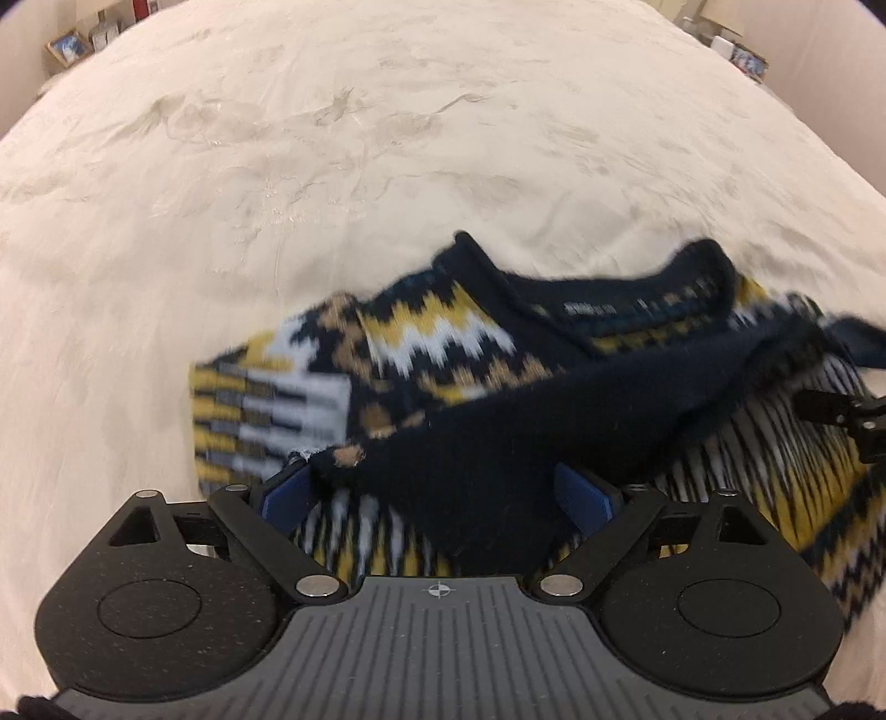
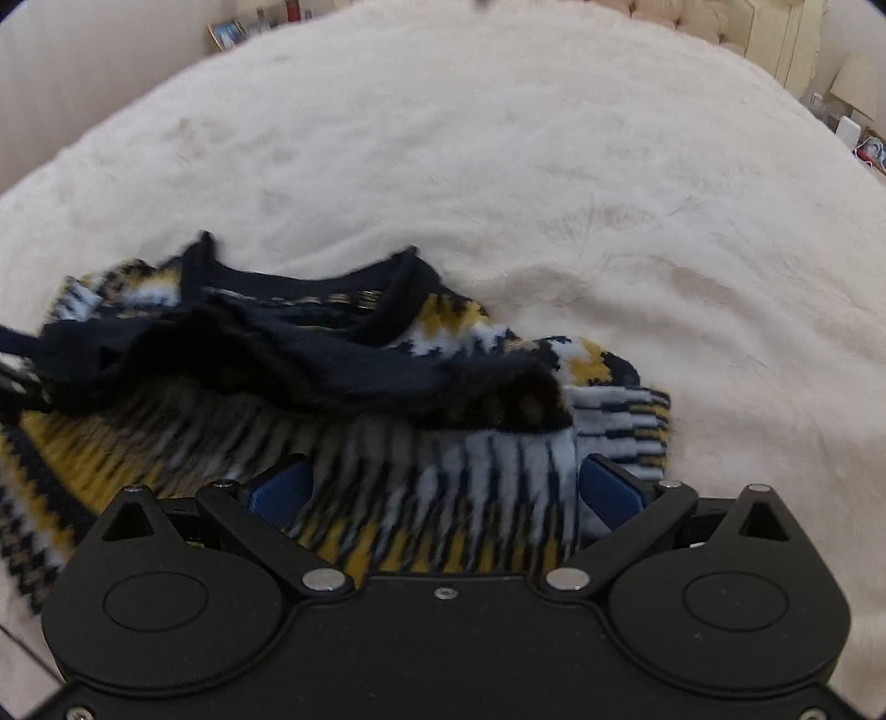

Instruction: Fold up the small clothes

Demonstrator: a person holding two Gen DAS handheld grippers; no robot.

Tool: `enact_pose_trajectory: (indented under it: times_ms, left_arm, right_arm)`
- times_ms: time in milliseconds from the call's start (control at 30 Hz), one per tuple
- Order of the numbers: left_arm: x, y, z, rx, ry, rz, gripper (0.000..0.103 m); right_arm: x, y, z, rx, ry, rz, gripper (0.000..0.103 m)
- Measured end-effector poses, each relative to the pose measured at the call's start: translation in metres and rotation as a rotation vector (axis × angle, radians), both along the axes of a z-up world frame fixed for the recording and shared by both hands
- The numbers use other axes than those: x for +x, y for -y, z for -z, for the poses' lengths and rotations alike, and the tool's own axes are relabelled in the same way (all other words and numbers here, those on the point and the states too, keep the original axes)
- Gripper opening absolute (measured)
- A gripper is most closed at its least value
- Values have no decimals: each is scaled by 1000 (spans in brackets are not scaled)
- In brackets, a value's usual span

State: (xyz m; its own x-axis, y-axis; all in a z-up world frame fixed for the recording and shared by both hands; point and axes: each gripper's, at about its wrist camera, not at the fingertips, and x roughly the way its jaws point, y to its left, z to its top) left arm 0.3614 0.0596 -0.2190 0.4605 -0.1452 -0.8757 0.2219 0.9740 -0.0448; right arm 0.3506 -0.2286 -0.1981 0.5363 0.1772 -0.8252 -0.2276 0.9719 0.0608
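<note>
A small knitted sweater (image 1: 443, 338) in navy, yellow, white and tan zigzags lies bunched on the cream bedspread (image 1: 332, 138), its navy neckline toward the far side. A navy ribbed band is draped across its middle. My left gripper (image 1: 434, 490) stands open just over the near part of the sweater, with knit between the blue pads (image 1: 288, 493) but not pinched. In the right wrist view the same sweater (image 2: 354, 443) fills the lower left. My right gripper (image 2: 446, 490) is also open wide above it, and its pads (image 2: 609, 493) grip nothing. The picture is blurred by motion.
The plush bedspread (image 2: 554, 166) stretches far beyond and to both sides of the sweater. Picture frames (image 1: 69, 47) and small items stand on bedside surfaces past the far corners. A tufted headboard (image 2: 681, 19) shows at the top right. A black gripper part (image 1: 830, 412) pokes in from the right.
</note>
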Motion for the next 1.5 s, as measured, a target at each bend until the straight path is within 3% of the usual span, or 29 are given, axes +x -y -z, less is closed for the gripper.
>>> enact_pose_trajectory:
  times_ms: [133, 300, 533, 700, 900, 1233, 1333, 1500]
  left_arm:
    - [23, -7, 0, -45, -23, -59, 95]
    - [44, -12, -3, -48, -12, -102, 95]
    - [64, -34, -30, -76, 87, -226, 95]
    - [55, -48, -60, -93, 174, -296, 95]
    - [26, -38, -76, -112, 180, -234, 95]
    - [-28, 3, -28, -22, 26, -31, 95]
    - [-18, 2, -17, 19, 24, -47, 95]
    - [29, -15, -2, 48, 22, -161, 95]
  right_arm:
    - [29, 10, 10, 25, -44, 52, 103]
    - [46, 19, 15, 86, -97, 72, 103]
    - [54, 40, 8, 188, -103, 204, 103]
    - [49, 52, 0, 206, -69, 249, 103]
    - [39, 66, -11, 250, -36, 303, 103]
    - [0, 56, -15, 267, -62, 273, 103]
    - [-10, 53, -13, 264, -81, 267, 103]
    - [-24, 52, -12, 259, -101, 249, 103]
